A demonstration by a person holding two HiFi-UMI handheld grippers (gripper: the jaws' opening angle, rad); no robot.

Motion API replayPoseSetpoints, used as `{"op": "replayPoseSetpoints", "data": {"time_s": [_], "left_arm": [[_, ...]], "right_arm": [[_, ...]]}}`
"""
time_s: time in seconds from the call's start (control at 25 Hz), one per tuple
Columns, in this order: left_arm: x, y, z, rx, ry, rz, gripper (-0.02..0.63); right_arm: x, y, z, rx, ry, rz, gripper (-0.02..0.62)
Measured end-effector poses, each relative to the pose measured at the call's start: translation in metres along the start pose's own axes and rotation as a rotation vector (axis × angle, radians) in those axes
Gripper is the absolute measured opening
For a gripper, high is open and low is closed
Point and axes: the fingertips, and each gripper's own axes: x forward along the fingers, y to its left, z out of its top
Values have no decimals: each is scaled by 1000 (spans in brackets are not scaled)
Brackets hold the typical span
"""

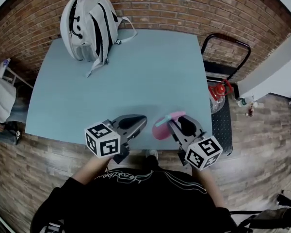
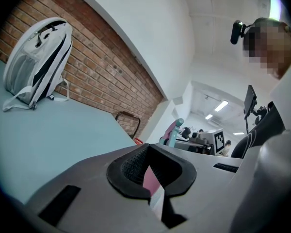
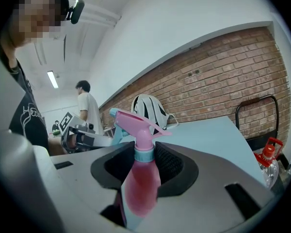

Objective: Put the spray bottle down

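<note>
R gripper (image 3: 145, 165) jaws are clamped on the neck of the pink spray bottle (image 3: 140, 186), nozzle end sticking out past the tips. The bottle's held off the table (image 1: 150, 72), over its near edge. L gripper (image 2: 150, 173) jaws are pressed together w/ nothing btwn them, just beside the bottle; white backpack (image 1: 89, 25) sits at the far L corner.

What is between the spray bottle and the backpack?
Nothing but bare table. The head view shows an empty stretch of tabletop from the bottle at the near edge to the backpack at the far corner.
</note>
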Motion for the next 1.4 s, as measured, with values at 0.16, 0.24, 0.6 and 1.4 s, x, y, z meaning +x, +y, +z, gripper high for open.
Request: {"op": "replayPoseSetpoints", "data": {"time_s": [0.16, 0.24, 0.6, 1.4], "left_arm": [[9, 11, 0, -16, 8, 14, 8], [11, 17, -1, -21, 10, 24, 8], [11, 40, -1, -42, 21, 60, 8], [14, 69, -8, -86, 58, 115, 8]], "right_arm": [[14, -15, 2, -13, 8, 23, 132], [22, -21, 5, -29, 0, 32, 132], [63, -37, 3, -127, 6, 43, 132], [100, -70, -23, -229, -14, 18, 132]]}}
